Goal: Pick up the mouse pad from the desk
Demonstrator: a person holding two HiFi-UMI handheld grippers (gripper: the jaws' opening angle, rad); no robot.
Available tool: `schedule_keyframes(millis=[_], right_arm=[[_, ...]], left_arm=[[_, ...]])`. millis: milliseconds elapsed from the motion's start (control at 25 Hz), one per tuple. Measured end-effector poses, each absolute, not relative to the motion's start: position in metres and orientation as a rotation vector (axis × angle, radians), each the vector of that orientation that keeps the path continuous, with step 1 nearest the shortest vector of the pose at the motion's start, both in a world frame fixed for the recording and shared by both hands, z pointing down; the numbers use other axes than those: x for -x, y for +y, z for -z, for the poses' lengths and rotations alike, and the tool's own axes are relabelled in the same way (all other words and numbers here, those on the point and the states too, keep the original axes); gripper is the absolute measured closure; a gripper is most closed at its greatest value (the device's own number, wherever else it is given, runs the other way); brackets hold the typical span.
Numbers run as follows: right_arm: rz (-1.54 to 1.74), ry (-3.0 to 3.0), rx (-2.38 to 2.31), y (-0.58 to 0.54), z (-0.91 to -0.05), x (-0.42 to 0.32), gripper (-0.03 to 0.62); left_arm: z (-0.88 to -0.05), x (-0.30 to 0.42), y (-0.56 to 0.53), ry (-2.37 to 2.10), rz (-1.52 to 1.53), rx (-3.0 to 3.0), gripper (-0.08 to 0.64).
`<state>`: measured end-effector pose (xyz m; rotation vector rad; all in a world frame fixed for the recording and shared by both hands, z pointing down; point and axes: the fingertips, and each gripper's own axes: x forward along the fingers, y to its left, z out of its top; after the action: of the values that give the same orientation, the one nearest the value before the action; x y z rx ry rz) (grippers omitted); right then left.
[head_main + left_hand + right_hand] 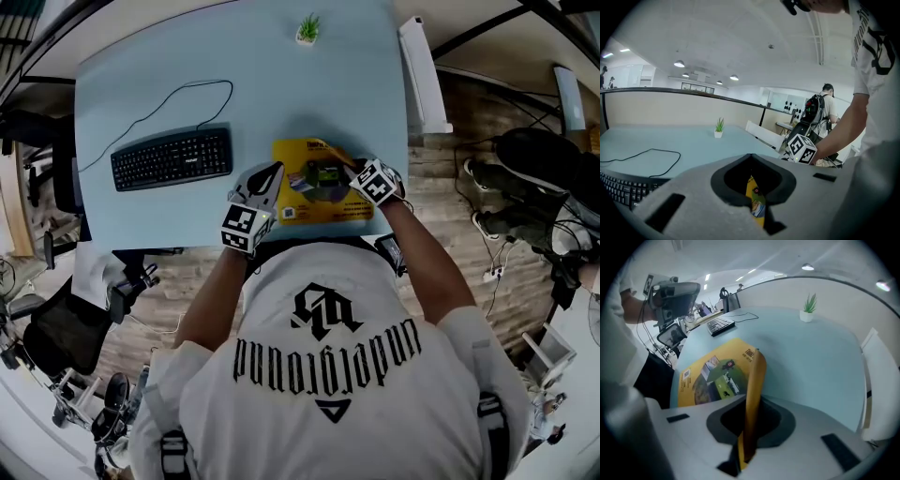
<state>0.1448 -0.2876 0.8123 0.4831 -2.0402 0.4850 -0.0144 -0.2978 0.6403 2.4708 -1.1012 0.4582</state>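
Observation:
The yellow printed mouse pad (323, 183) lies near the front edge of the light blue desk (187, 75). My left gripper (272, 178) is at the pad's left edge, shut on it; in the left gripper view a yellow sliver of the pad (756, 201) shows in the slit of that gripper (755, 187). At the pad's right edge my right gripper (358, 172) is shut on the pad. In the right gripper view the pinched edge of the mouse pad (754, 390) curls upright out of the right gripper (743, 446), while the rest lies flat.
A black keyboard (172, 157) with its cable lies left of the pad. A small potted plant (307, 30) stands at the desk's far edge. A white panel (422, 75) runs along the desk's right side. Chairs and bags crowd the floor on both sides.

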Motion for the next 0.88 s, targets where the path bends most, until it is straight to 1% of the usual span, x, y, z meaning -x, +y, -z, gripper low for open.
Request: schedule_keyframes(millis=[360, 880], right_arm=[[-0.594, -2.066, -0.546, -0.280, -0.807, -0.146, 0.569], [-0.710, -2.237, -0.575, -0.248, -0.733, -0.140, 0.569]], left_arm=[[-0.630, 0.017, -0.281, -1.114, -0.472, -2.494, 0.552], [-0.599, -0.002, -0.259, -1.138, -0.453, -2.555, 0.552]])
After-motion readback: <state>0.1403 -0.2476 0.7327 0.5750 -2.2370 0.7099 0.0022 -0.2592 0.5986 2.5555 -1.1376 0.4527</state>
